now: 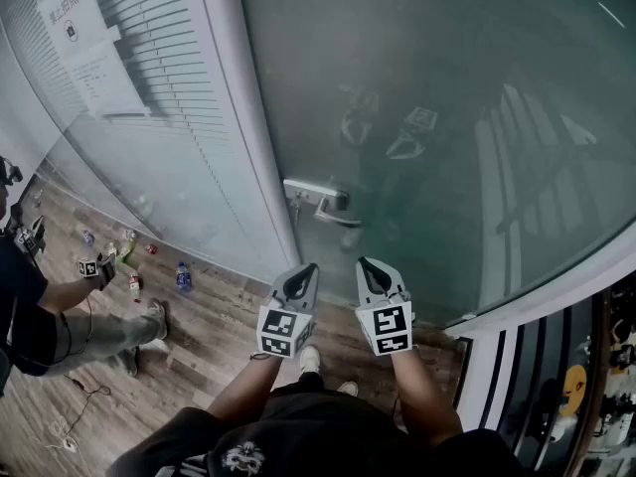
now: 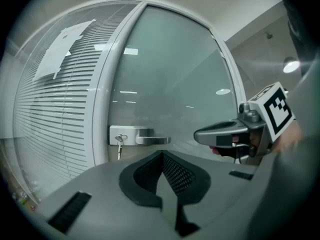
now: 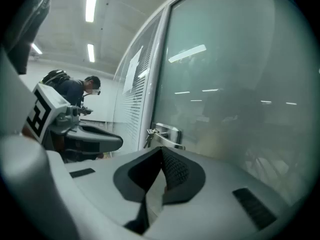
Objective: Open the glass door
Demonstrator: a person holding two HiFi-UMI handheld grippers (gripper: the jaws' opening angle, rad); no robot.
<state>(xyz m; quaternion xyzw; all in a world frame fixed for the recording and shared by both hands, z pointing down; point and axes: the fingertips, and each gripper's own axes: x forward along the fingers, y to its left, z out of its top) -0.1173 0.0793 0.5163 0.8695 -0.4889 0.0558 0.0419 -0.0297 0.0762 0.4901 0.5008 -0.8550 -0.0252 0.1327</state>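
The frosted glass door (image 1: pixel 447 117) stands shut ahead of me. Its metal lever handle (image 1: pixel 330 207) sits on a lock plate by the door's left edge, and a key (image 2: pixel 119 144) hangs from the lock. Both grippers are held side by side a little short of the handle, touching nothing. My left gripper (image 1: pixel 310 267) is shut and empty, below and slightly left of the handle (image 2: pixel 150 140). My right gripper (image 1: pixel 365 261) is also shut and empty, just right of the handle (image 3: pixel 168 139). Each gripper shows in the other's view: the right gripper (image 2: pixel 220 133), the left gripper (image 3: pixel 95 139).
A white frame post (image 1: pixel 248 137) separates the door from a glass wall with blinds (image 1: pixel 149 127) and a paper notice (image 1: pixel 84 48). A person (image 1: pixel 40 306) crouches at the far left on the wooden floor near several bottles (image 1: pixel 182 278). A striped post (image 1: pixel 487 376) stands at the right.
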